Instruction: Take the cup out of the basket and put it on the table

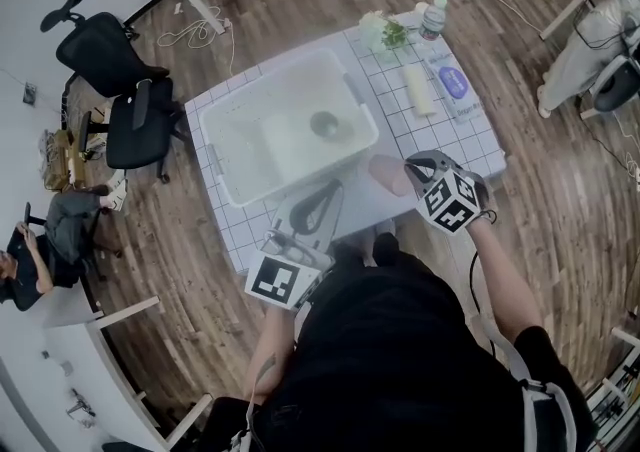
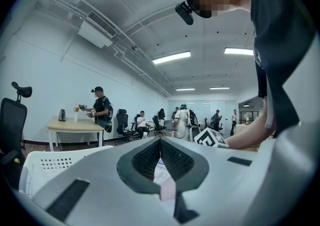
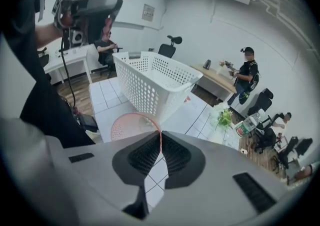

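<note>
The right gripper (image 3: 160, 139) clamps the pink cup (image 3: 125, 126) by its rim near the table's (image 1: 385, 92) front edge, beside the basket (image 3: 150, 89); the left gripper's (image 2: 160, 144) jaws are together.

The basket (image 1: 228, 168) stands on the counter's (image 1: 478, 145) left half, the cup (image 1: 388, 175) just beside its near right corner, a roll (image 1: 418, 90) to its right, a bottle (image 1: 432, 18) and plant (image 1: 385, 32) behind.

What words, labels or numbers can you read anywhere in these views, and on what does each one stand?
No text here can be read.
On the bottle label: print too blurred to read.
On the blue packet: print too small to read.
On the wall sign: too small to read.
</note>
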Demonstrator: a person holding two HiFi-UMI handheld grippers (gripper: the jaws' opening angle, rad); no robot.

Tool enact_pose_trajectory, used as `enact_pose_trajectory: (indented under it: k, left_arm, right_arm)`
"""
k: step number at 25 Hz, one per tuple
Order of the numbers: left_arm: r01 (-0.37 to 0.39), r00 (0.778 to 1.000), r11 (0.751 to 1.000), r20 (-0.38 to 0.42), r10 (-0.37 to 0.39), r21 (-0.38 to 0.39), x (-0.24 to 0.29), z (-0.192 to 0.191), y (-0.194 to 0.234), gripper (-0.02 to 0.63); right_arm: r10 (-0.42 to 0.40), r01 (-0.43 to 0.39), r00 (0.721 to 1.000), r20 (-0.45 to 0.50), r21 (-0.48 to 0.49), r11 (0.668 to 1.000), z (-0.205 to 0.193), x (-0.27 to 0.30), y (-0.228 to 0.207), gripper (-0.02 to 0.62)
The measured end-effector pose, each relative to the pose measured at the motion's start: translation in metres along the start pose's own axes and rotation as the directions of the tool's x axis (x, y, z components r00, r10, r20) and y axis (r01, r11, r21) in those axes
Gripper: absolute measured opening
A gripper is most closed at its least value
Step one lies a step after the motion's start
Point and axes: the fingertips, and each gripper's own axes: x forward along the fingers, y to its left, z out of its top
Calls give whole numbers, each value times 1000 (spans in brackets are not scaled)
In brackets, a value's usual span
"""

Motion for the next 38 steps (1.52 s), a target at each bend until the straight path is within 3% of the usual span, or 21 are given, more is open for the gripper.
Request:
enact_pose_trajectory:
  k: [8,11,15,19,21,25,30,34,35,38]
  left_arm:
    - [-2,1000,1000,20,2,5,-5,1,1,9]
    - [-8,1000,1000,-16,8,10,-8,-5,2,9]
    - [-7,999,999,-52,9,41,-11,-10,5,9]
    - [-3,1000,1000,1,3,-8,-11,-3,2,9]
    - [-5,1000,1000,7,5,-17,-12,-2,2,9]
    - [-8,1000,1000,-5,8,-3,-16,-5,5,9]
    - [-14,999,999,-45,15,30,-18,-11,11,9]
    - [-3,1000,999,-29,4,34,-17,-12,8,9]
    - [-1,1000,999,-26,2,33,-17,-13,8,9]
    - [-7,1000,1000,-27,7,28,-18,-12,9,9]
  right_arm:
    - [119,-127,972,-204,-29,991,-39,59,15,26]
    - [141,-151,949,-282,-11,989,-42,68,10,26]
    - [200,-213,893,-403,14,977,-48,74,7,26]
    - [275,-277,826,-491,71,958,-54,80,9,26]
    - [287,-283,809,-513,87,955,-56,82,9,26]
    - [282,-273,815,-506,94,958,-52,86,9,26]
    - [277,-261,844,-459,99,960,-44,82,4,37]
    - [247,-224,871,-425,106,969,-41,71,-8,55]
    - [252,-225,881,-400,113,968,-38,68,-8,82]
    - [279,-228,895,-348,181,957,-35,56,-6,83]
